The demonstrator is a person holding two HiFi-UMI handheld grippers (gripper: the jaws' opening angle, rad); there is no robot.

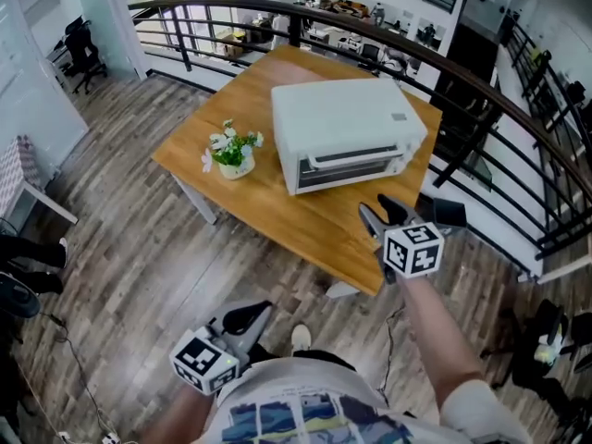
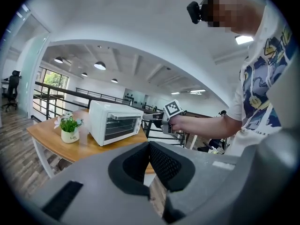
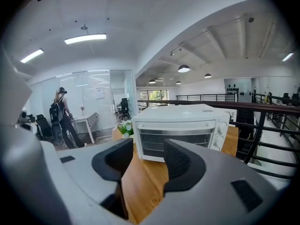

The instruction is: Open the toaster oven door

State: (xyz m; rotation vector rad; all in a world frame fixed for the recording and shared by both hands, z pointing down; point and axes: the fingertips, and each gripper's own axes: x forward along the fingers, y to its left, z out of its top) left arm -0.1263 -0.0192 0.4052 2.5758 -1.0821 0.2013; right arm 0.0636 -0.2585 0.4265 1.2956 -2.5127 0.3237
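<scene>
While the door [image 1: 351,167] is shut, stage: approach, no contact yet.
Target place: toaster oven [image 1: 347,132] sits by the desk's [image 1: 277,215] right corner, front face toward the near edge.
Key relation: oven lies straight ahead of the right gripper [image 1: 375,207], which hovers over the near edge, apart from the door.
Handle axis: handle [image 3: 176,124] runs level along the door's top edge, crosswise to the gripper's line; knobs [image 3: 216,139] to its right.
Nearer hand: right; left gripper [image 1: 250,314] hangs back by the person's body, off the desk.
Right jaws: 2 pads spread, nothing between.
Left jaws: pressed together, empty.
Writing: plant pot [image 2: 70,136] appears to read "Life"; no brand readable on the oven.
</scene>
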